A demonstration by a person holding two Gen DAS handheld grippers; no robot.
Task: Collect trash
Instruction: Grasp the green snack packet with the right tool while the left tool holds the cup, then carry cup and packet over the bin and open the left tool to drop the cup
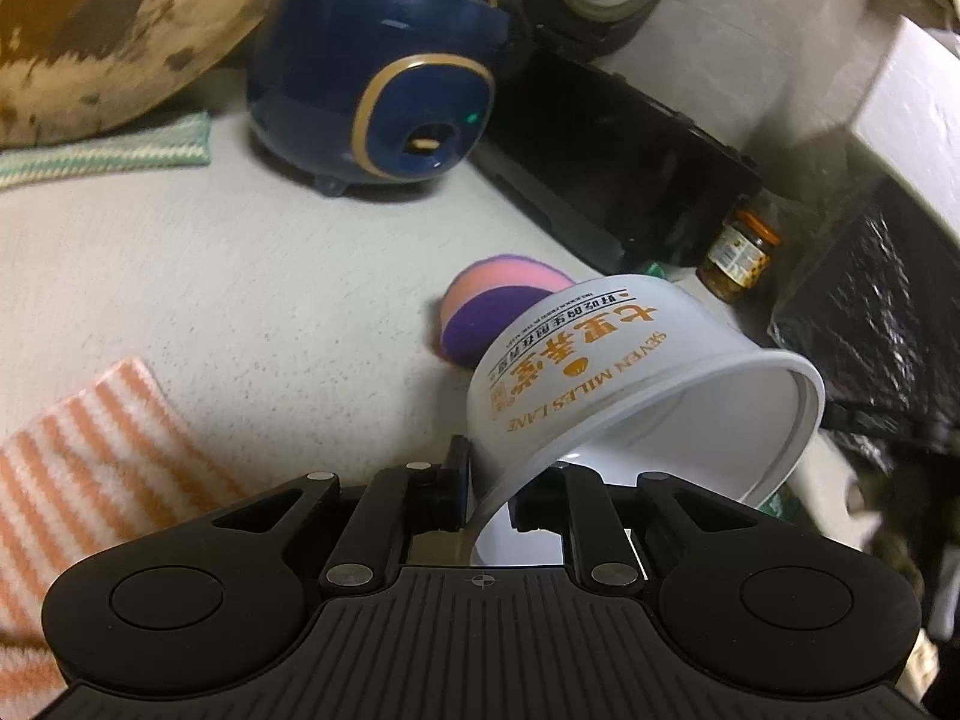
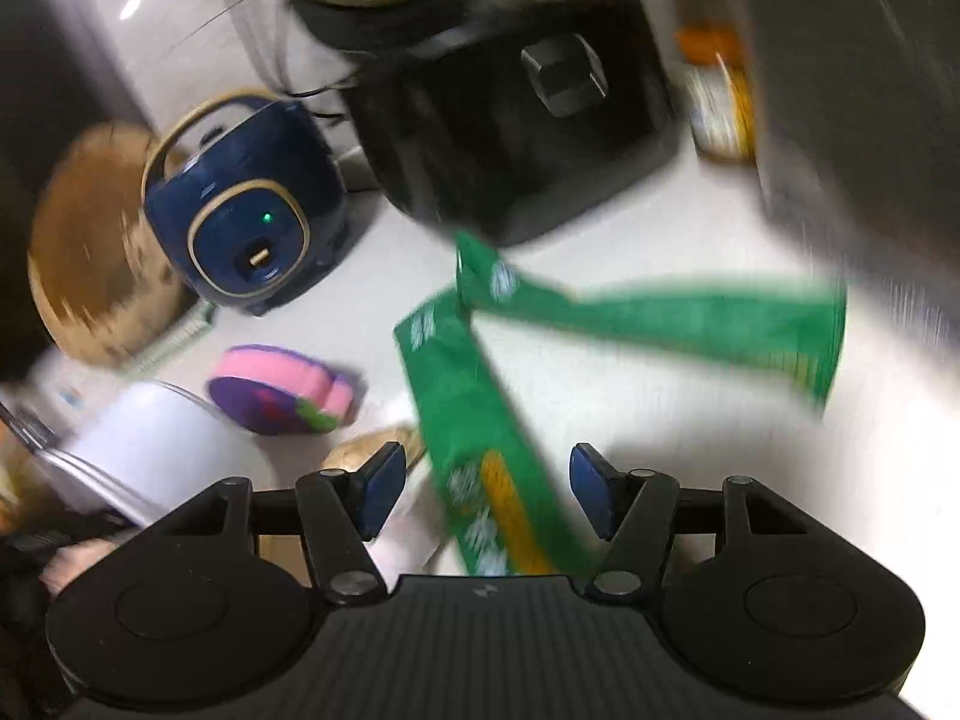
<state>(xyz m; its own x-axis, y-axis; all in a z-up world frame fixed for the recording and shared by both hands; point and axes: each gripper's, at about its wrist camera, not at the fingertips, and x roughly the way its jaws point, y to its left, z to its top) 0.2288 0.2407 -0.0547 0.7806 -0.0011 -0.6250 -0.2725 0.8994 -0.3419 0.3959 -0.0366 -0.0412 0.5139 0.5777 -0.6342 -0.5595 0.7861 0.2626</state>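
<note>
you are holding the white paper bowl (image 1: 636,396) with your left claw (image 1: 489,498). its two blue pads are pinching the bowl's rim, one pad outside and one inside. the bowl is tipping on its side above the tabletop (image 1: 240,276), with its open mouth facing down and to the right.

your right claw (image 2: 486,495) is standing apart, with nothing squeezed. a long green wrapper (image 2: 474,420) is hanging between its pads, but the pads are not pressing on it. it looks blurry, so it may be falling.

to do this step well, you are trying to keep the bowl's mouth up, so trash can go in. you are keeping the pinch on the rim firm, because thin paper can slip. you are watching the purple and pink sponge (image 1: 492,306) and the blue cooker (image 1: 384,90) nearby, so you are not bumping them.
</note>
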